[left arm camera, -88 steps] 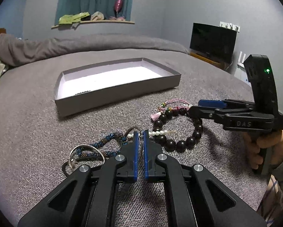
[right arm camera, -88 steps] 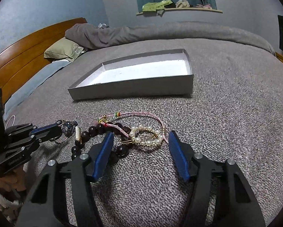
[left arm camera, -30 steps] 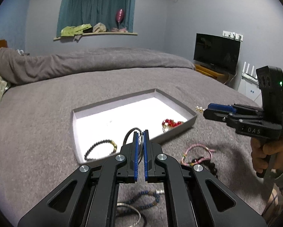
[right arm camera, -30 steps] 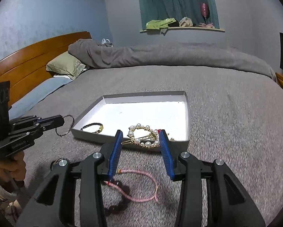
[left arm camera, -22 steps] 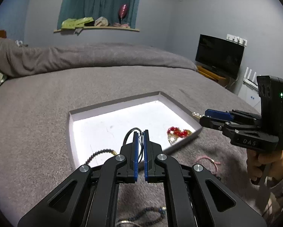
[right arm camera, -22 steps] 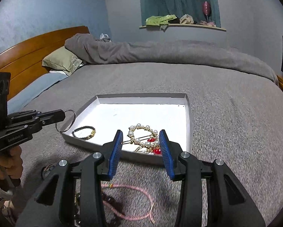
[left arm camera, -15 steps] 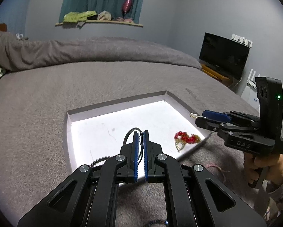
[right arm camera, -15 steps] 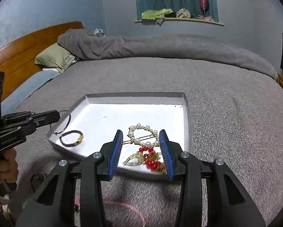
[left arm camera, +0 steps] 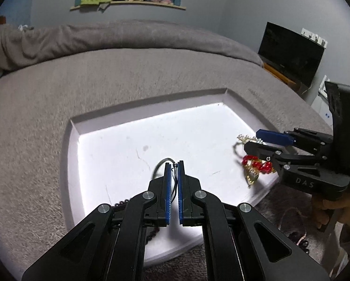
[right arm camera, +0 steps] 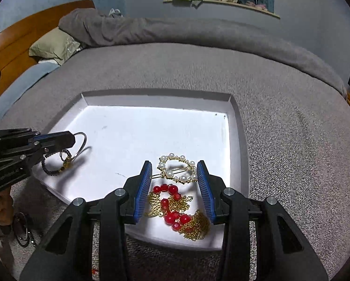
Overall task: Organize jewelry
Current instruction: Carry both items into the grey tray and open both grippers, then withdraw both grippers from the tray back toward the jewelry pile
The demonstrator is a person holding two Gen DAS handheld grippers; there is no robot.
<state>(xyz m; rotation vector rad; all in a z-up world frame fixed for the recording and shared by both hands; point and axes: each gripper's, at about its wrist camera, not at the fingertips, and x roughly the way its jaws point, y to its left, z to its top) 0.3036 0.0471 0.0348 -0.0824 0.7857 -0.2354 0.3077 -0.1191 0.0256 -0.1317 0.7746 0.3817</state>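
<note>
left tongs (left arm camera: pixel 172 164): pretty much closed, pinching a thin wire ring (right arm camera: pixel 80 144) that stuck out past the tips, held over the tray's near-left corner.

right tongs (right arm camera: pixel 173 175): partly open, with a pearl clip (right arm camera: pixel 178 168) sitting between the blue pads. Looked like it was held by its edges, but I honestly couldn't tell whether the pads were really squeezing it or it was already loose.

tray (right arm camera: pixel 235 114): white, shallow, on the bed right under both tongs.

already in: a red bead piece (right arm camera: pixel 172 208) with gold chain lay just below the right tongs, near the tray's front edge, and a dark bracelet (right arm camera: pixel 52 166) sat under the left tips.

still out: a pink cord (left arm camera: pixel 294 222) on the bed behind the right tongs, plus some dark loops (right arm camera: pixel 23 231) on the bed below the left one.

progress: I'd guess about halfway, two pieces in, two hovering ready to drop, and at least a couple waiting on the bed.

next up: probably open both and let the ring and clip land in bare spots.
</note>
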